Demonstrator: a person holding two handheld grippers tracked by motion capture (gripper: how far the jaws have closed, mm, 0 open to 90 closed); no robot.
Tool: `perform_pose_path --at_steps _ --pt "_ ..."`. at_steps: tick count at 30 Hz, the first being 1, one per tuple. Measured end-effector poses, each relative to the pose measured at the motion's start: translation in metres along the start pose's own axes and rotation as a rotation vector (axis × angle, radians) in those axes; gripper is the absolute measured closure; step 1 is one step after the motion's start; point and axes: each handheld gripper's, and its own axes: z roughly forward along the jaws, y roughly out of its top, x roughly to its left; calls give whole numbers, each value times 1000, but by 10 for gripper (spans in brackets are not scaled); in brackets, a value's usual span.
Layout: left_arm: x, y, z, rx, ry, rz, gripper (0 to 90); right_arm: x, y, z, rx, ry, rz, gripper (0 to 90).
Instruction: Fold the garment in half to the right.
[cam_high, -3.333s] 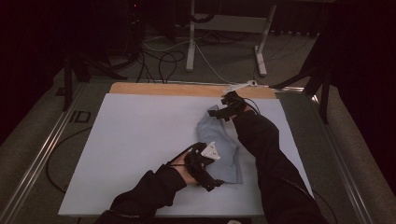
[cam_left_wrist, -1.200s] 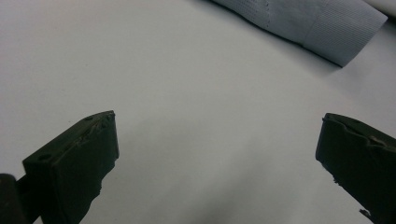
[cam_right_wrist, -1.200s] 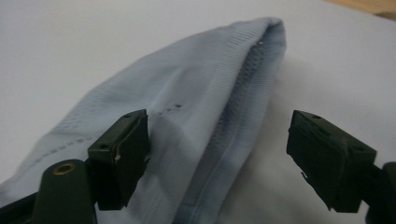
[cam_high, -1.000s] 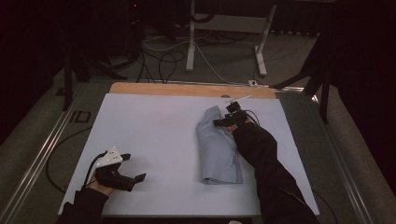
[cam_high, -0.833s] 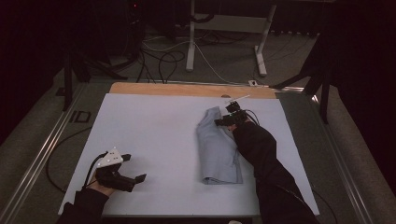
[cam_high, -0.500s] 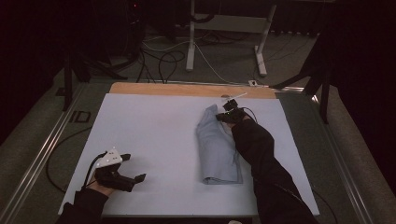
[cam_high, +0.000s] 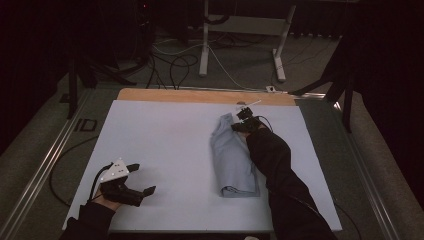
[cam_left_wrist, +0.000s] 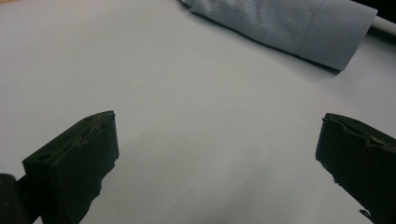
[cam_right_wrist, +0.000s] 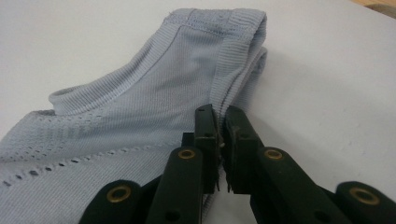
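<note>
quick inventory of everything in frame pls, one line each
garment: 1, light blue, folded lengthwise, right half of the mat
mat: 1, white, covers the table
table: 1, wood strip shows beyond the mat's far edge
stand: 1, white, on the floor behind the table
cables: several, black and white, floor behind the table
sleeves: 2, black, from the bottom edge
left gripper: 1, black, near-left of the mat, jaws open, nothing between
right gripper: 1, black, far end of the garment, jaws shut on its edge
</note>
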Motion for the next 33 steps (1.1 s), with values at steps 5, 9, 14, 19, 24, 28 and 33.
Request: perform_pose_path --at_steps 5,9,14,19,24,28,33 --pt "-1 0 1 2 -9 5 3 4 2 -1 12 -5 -19 737" --pt "0 -1 0 -3 -16 3 3 7 6 -9 0 20 -31 592" --pt "0 0 -1 -11 -16 6 3 15 9 -34 -50 50 -37 432" --pt "-1 1 -3 -14 -11 9 3 30 0 -62 -75 57 -71 384" --pt "0 1 -4 -14 -9 13 3 49 -23 -88 -104 84 -100 411" --pt "0 2 -5 -18 -6 8 3 68 -45 -108 -111 128 -115 423" --pt "-1 1 -5 -13 -3 12 3 85 -63 -125 -101 173 -122 441"
